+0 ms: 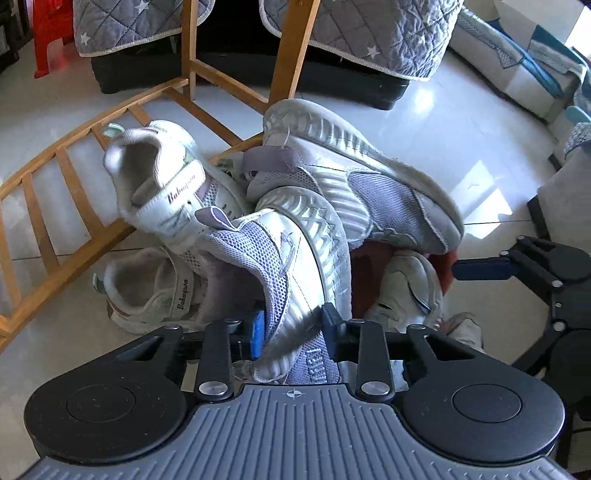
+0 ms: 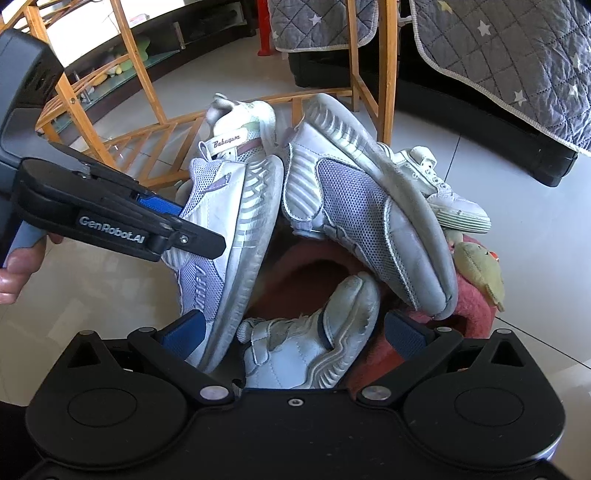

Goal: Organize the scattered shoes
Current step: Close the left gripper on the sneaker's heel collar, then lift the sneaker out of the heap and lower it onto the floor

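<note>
Pale floor tiles [image 1: 424, 122] are carrying the shoe heap; my left gripper [image 1: 293, 325] is pinching a lilac mesh sneaker [image 1: 280, 258], my right gripper [image 2: 295, 332] is gaping wide around a white strap shoe [image 2: 317, 339].

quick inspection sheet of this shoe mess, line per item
surface: glossy pale tile floor, sunlit patches.
job's things: lilac mesh sneaker clamped at its side; its twin tipped sole-up on the pile; two white Babaqwa strap shoes; a small white strap shoe lying in a red plush slipper; a white lace-up behind.
clutter: green plush toy on the slipper.
grippers: left gripper shut on the lilac sneaker; right gripper open around the small shoe.
cables: nothing seen.
surroundings: wooden rack, grey star quilt, red stool, sofa.
</note>
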The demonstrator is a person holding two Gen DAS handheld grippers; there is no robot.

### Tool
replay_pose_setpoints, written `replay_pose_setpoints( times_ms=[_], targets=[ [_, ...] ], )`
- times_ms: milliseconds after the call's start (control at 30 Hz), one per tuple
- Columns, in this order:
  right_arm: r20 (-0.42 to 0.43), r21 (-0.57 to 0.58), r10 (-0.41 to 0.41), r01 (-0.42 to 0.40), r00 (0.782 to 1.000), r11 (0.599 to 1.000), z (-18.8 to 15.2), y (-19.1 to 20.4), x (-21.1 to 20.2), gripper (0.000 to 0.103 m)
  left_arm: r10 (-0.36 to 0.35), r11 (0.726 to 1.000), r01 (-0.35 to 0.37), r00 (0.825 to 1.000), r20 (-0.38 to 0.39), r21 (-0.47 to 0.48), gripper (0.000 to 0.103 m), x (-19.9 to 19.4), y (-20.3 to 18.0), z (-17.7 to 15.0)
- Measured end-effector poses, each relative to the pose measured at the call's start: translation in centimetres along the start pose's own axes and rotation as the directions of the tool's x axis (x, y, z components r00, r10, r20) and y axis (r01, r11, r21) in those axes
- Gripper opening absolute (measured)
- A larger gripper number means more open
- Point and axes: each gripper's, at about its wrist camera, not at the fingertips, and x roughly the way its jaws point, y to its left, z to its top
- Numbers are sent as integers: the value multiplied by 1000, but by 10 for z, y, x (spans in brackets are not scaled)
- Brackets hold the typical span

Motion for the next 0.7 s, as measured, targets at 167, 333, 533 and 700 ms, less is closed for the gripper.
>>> replay_pose_setpoints(
  times_ms=[167,333,533,700],
  targets=[
    [-7,-18,15,-15,1000,1000,0,4,2,103,-17,1000,17,1000,-1,-21,23,-4,1,-3],
    [-13,-37,31,-31,999,999,0,8,5,103,-19,999,19,1000,-3,-48,21,-12,5,-8],
    [-22,-59,49,-50,999,997,1,13,7,103,12,998,-14,1000,-26,-68,13,-20,13,-20],
    [-30,-78,64,-66,998,995,1,17,10,103,61,992,-68,996,-63,-109,12,-22,34,-33]
  ],
)
